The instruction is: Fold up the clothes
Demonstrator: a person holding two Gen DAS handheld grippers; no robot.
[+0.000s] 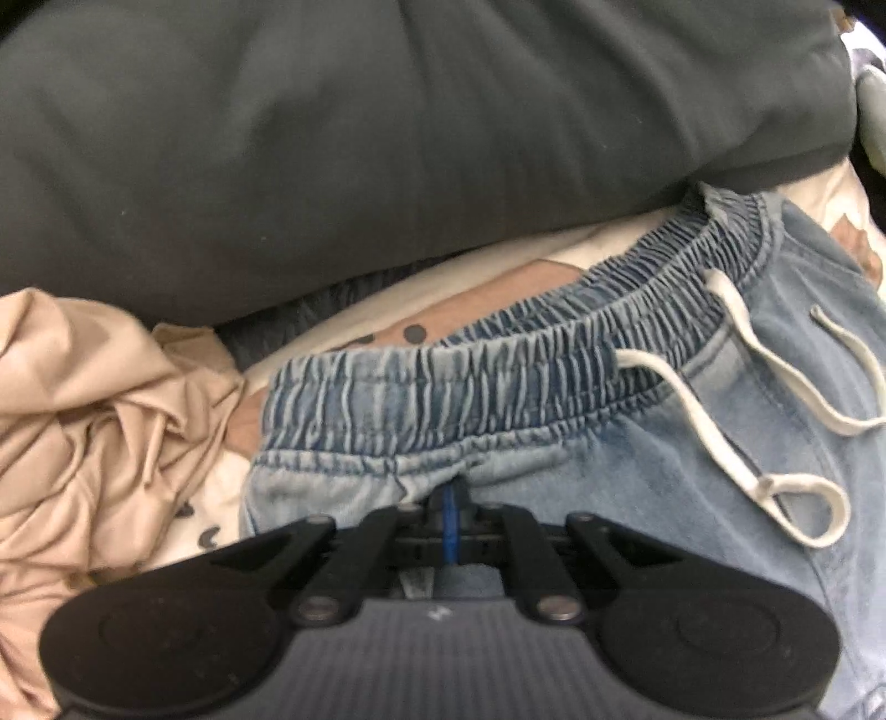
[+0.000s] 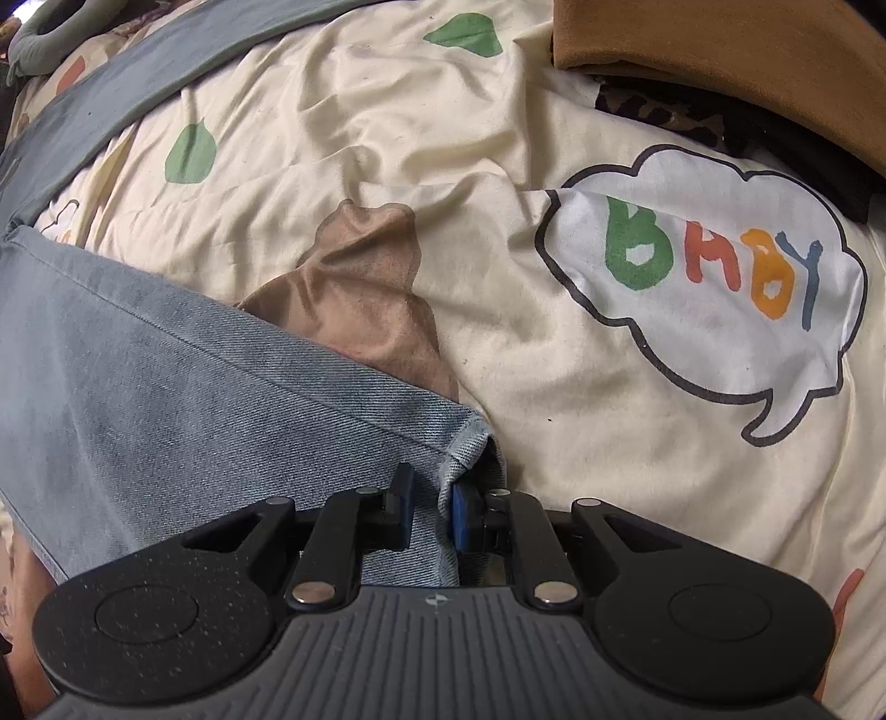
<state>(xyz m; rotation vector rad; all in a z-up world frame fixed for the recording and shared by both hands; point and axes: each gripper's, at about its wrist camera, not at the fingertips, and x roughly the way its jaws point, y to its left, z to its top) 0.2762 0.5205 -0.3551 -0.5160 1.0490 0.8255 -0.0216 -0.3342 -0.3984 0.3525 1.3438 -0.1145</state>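
Light blue denim trousers lie on a cream printed bedsheet. In the left wrist view I see their elastic waistband (image 1: 487,365) and white drawstring (image 1: 742,421). My left gripper (image 1: 451,498) is shut on the trousers' fabric just below the waistband. In the right wrist view a trouser leg (image 2: 166,387) runs in from the left, its hem corner (image 2: 470,443) near the middle. My right gripper (image 2: 432,498) is shut on the hem end of the leg, with denim pinched between the jaws.
A dark grey pillow (image 1: 387,138) lies beyond the waistband. A crumpled beige garment (image 1: 94,421) lies at the left. The sheet (image 2: 498,166) has a "BABY" cloud print (image 2: 714,277). A brown garment (image 2: 720,50) lies at the top right, a grey strip (image 2: 138,72) at the top left.
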